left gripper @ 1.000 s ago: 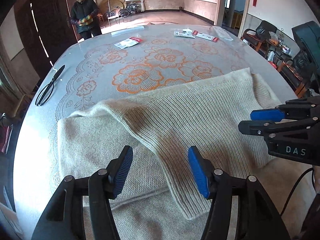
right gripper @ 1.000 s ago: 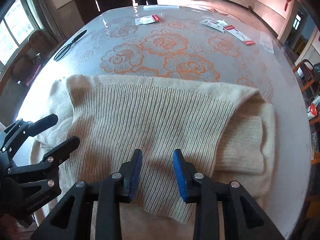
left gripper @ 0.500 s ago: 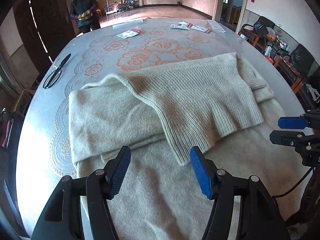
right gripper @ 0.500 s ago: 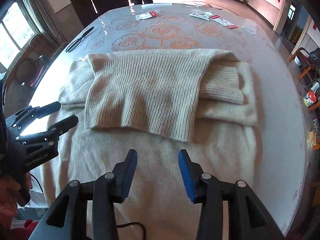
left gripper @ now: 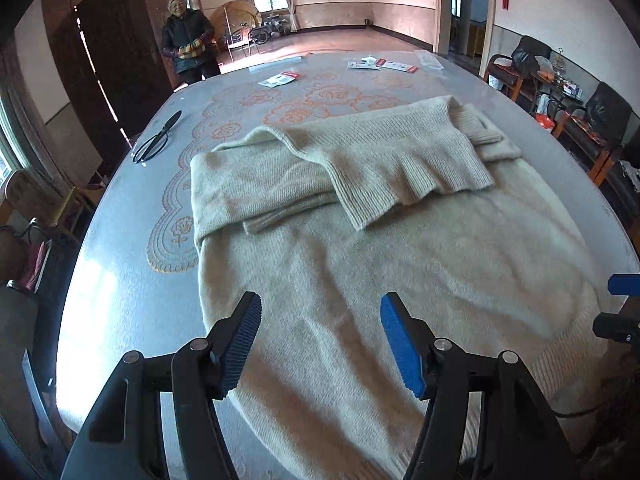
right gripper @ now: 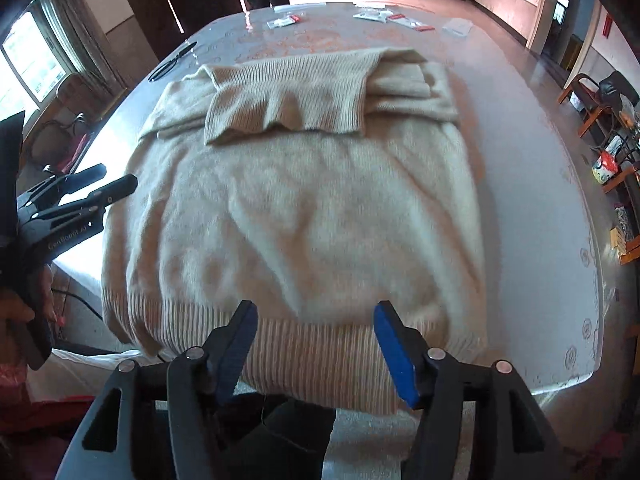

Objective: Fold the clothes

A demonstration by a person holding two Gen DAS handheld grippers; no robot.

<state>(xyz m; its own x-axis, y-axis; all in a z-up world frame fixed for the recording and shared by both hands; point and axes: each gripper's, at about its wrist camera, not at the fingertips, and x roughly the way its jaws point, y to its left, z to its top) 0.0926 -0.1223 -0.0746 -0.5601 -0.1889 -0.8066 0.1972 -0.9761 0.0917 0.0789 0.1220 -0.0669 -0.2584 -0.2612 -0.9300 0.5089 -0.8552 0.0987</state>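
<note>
While one sweater (right gripper: 304,208) lies flat, two hand-held grippers (both empty) hover.

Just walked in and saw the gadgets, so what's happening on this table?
A person is folding a cream sweater with a handheld claw in each hand. Its sleeves are already folded across the top. The left claw and right claw hover open near the ribbed hem, holding nothing.

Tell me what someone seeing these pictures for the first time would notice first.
A big cream sweater fills the near half of the round table, its sleeves already folded across the far end and its ribbed hem at the near edge. Both grippers, left and right, hover over it with jaws open and empty. Black scissors lie at the table's left edge.
</note>
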